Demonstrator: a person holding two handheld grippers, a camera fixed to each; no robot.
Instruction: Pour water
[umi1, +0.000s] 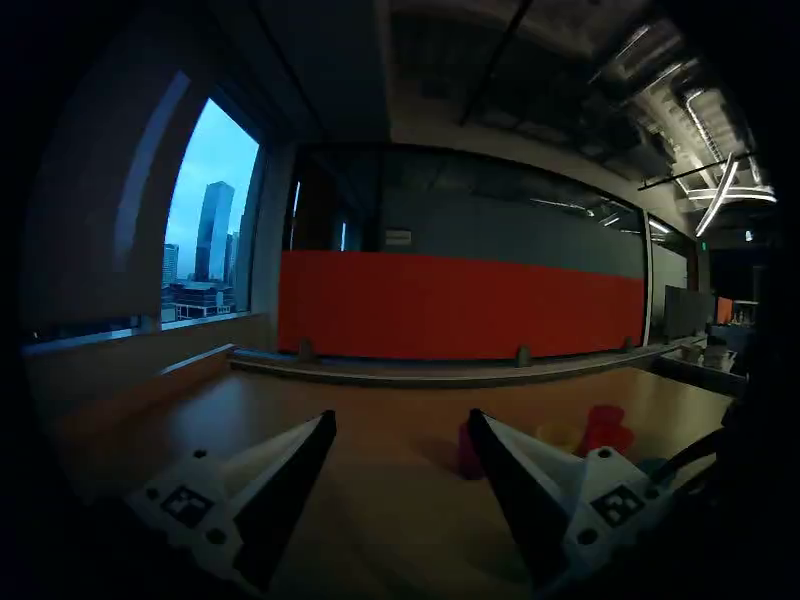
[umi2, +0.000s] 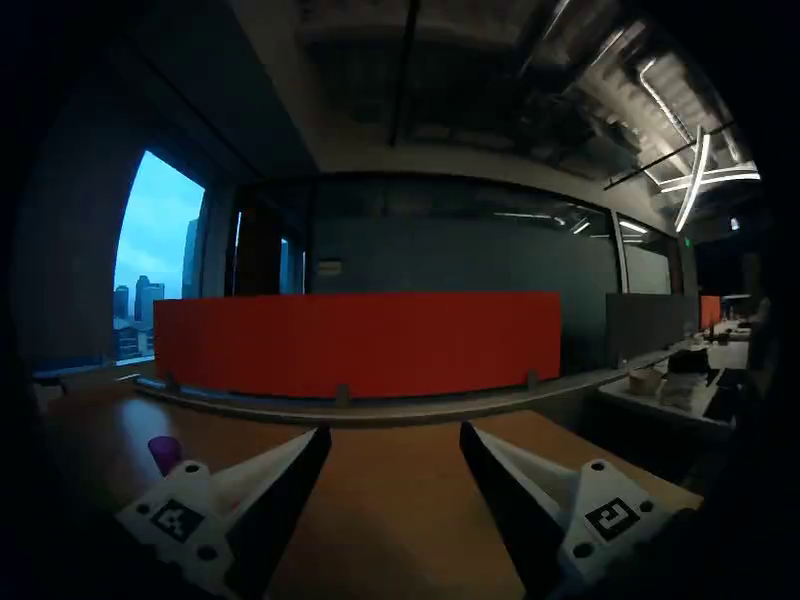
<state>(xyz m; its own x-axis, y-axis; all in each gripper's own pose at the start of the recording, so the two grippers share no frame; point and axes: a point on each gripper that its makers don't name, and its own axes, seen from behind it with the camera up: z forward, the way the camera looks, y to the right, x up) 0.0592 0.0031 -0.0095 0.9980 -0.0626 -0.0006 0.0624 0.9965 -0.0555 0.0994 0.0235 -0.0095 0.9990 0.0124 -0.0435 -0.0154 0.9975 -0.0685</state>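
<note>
In the left gripper view my left gripper (umi1: 400, 425) is open above the wooden table (umi1: 390, 500), with nothing between its fingers. Just behind its right finger stands a dark purple cup (umi1: 466, 452), partly hidden. Farther right sit a yellow cup (umi1: 556, 436) and a red cup (umi1: 606, 428). In the right gripper view my right gripper (umi2: 395, 438) is open and empty over the same table (umi2: 400, 520). A small purple cup (umi2: 164, 452) stands at the left, behind the left finger.
An orange divider panel (umi1: 460, 305) runs along the table's far edge (umi2: 360, 345). A window (umi1: 205, 240) lies to the left. Desks with clutter (umi2: 690, 380) stand at the far right. The room is dim.
</note>
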